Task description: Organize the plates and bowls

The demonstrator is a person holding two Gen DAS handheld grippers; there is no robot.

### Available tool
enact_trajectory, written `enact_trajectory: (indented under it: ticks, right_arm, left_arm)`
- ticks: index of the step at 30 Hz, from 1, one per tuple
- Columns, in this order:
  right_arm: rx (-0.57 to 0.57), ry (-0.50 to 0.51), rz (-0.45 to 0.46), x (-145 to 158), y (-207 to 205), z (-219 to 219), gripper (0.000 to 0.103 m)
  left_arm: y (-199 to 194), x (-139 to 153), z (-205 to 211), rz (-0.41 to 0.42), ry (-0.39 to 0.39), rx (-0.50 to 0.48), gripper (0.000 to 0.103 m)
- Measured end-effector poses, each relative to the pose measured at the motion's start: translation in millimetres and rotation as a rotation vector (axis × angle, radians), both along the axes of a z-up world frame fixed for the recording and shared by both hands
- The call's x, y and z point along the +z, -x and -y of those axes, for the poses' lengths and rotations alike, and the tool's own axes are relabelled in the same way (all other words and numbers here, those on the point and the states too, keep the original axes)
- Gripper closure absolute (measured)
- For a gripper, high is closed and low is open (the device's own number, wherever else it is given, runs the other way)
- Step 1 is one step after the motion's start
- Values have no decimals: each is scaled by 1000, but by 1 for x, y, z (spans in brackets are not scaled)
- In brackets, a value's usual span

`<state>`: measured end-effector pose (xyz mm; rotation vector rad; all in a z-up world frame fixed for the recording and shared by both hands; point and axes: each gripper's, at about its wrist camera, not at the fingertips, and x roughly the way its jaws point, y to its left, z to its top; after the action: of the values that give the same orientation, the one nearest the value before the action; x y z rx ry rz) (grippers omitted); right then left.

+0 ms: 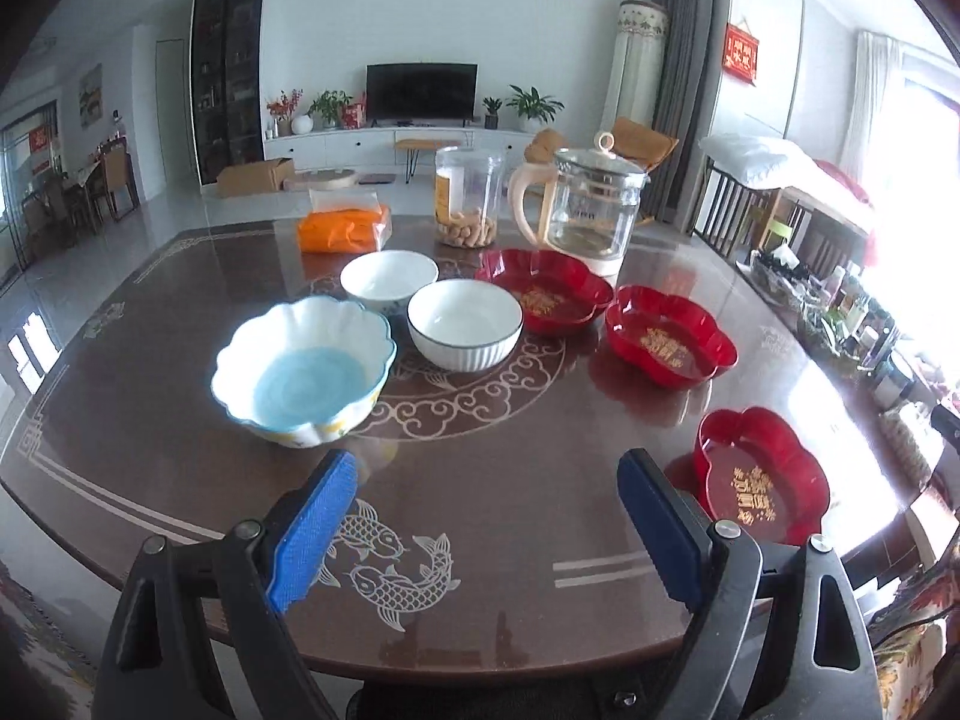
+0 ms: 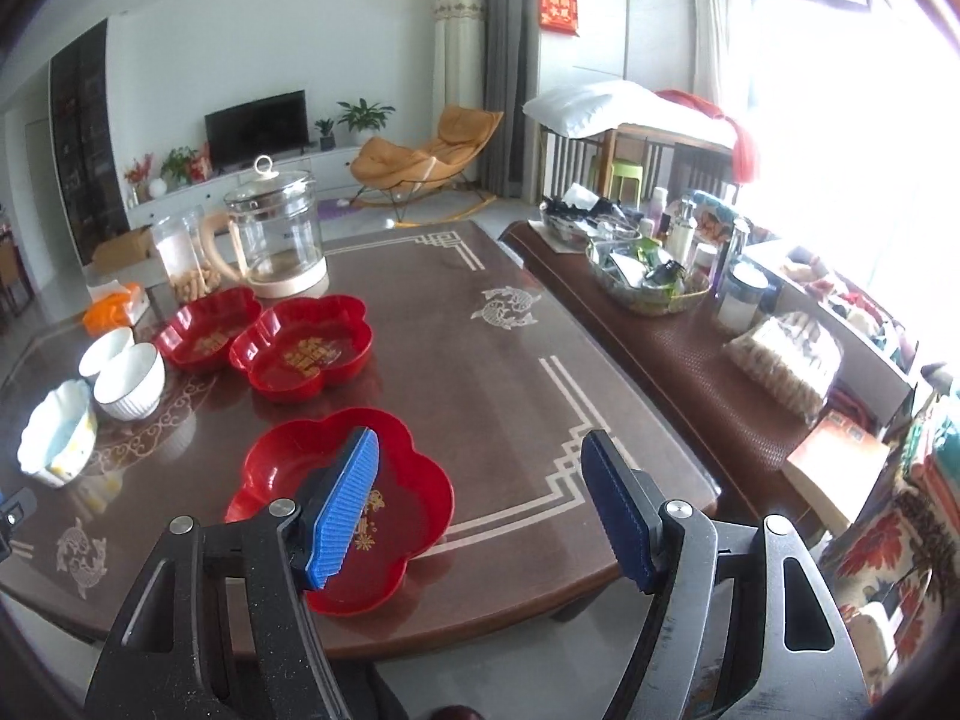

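Three red flower-shaped plates sit on the brown table: a far one, a middle one and a near one. A scalloped bowl with a blue inside and two white bowls stand to the left. My left gripper is open and empty above the table's front edge. My right gripper is open and empty, its left finger over the near red plate. The other red plates and the bowls lie further left.
A glass kettle, a jar of snacks and an orange packet stand at the table's far side. A side bench on the right holds a basket of bottles and packets.
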<state>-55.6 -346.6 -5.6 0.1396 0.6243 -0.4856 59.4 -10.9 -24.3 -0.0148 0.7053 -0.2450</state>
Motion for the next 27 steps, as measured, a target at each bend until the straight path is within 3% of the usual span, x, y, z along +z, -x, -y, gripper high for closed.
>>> enact_trajectory:
  ticks: [4, 10, 27]
  right_arm:
    - [45, 20, 4, 16, 0, -17, 27]
    - [113, 54, 13, 32, 1, -33, 27]
    - [128, -11, -51, 11, -5, -35, 27]
  left_arm:
    - [-1, 20, 1, 9, -5, 1, 15]
    - [-1, 18, 5, -13, -14, -19, 15]
    - [-3, 21, -9, -57, -4, 37, 15]
